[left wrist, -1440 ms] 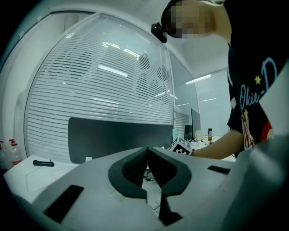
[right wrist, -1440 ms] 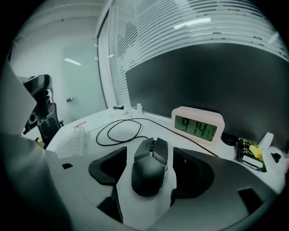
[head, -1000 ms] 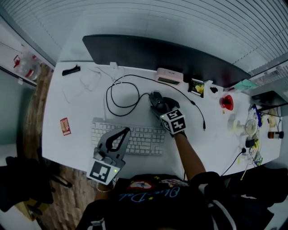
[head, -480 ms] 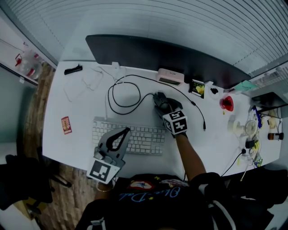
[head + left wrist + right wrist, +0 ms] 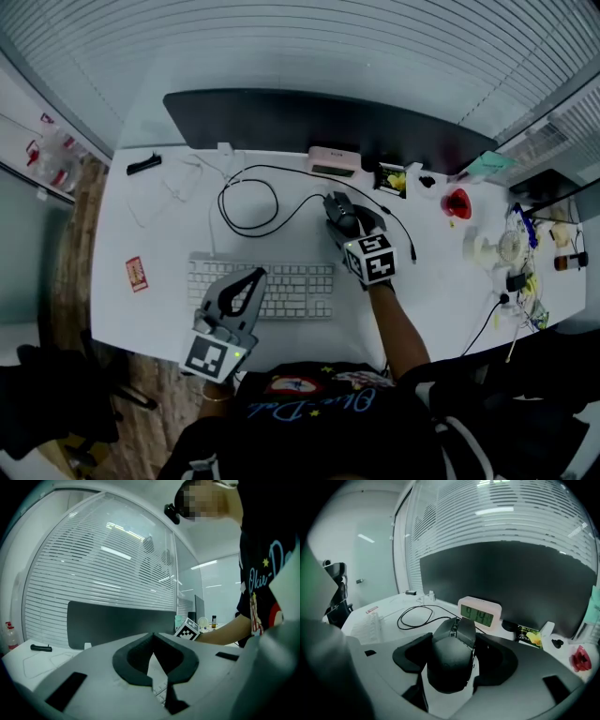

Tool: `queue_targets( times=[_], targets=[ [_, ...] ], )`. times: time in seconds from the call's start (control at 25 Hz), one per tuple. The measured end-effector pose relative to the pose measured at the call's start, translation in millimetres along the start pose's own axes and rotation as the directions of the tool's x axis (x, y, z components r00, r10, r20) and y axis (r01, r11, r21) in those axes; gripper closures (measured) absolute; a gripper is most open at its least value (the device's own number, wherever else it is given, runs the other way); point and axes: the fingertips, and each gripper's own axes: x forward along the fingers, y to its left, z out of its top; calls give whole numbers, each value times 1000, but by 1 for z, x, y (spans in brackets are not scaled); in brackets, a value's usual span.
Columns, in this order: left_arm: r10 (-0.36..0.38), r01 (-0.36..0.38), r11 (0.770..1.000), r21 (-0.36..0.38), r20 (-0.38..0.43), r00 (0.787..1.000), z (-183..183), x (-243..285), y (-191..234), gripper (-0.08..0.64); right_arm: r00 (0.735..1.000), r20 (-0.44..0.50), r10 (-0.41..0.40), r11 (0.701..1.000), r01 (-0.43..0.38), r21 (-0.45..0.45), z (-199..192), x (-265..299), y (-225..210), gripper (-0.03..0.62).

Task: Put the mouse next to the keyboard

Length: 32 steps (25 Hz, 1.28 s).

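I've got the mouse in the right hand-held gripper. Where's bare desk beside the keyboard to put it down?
Bare desk runs from the right end of the keyboard, past the forearm, toward the right-edge clutter. A second bare strip lies between the keyboard's left end and the red card. Behind the keyboard, the looped cable crowds the space.

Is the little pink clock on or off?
On: the small pink rectangular digital clock shows dark digits on its pale green screen in the right gripper view.
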Motion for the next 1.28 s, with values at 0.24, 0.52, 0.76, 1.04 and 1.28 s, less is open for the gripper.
queue_targets(
  times=[0.24, 0.52, 0.76, 1.04, 1.28],
  targets=[
    [-45, 44, 998, 44, 25, 999, 14, 0, -19, 560, 997, 24, -72, 997, 71, 37, -4, -41, -17, 313],
    [-93, 90, 993, 77, 32, 995, 21, -6, -45, 560, 987, 44, -153, 985, 148, 86, -19, -85, -31, 313],
    [-139, 133, 987, 91, 62, 988, 27, -9, -65, 560, 976, 39, -214, 969, 207, 134, -42, -122, -35, 313],
    [-181, 175, 979, 102, 57, 982, 25, -9, -83, 560, 962, 31, -270, 947, 260, 188, -71, -155, -27, 313],
    [-205, 199, 972, 123, 39, 978, 25, -5, -91, 560, 954, 26, -298, 927, 283, 245, -94, -165, -15, 314]
  ],
)
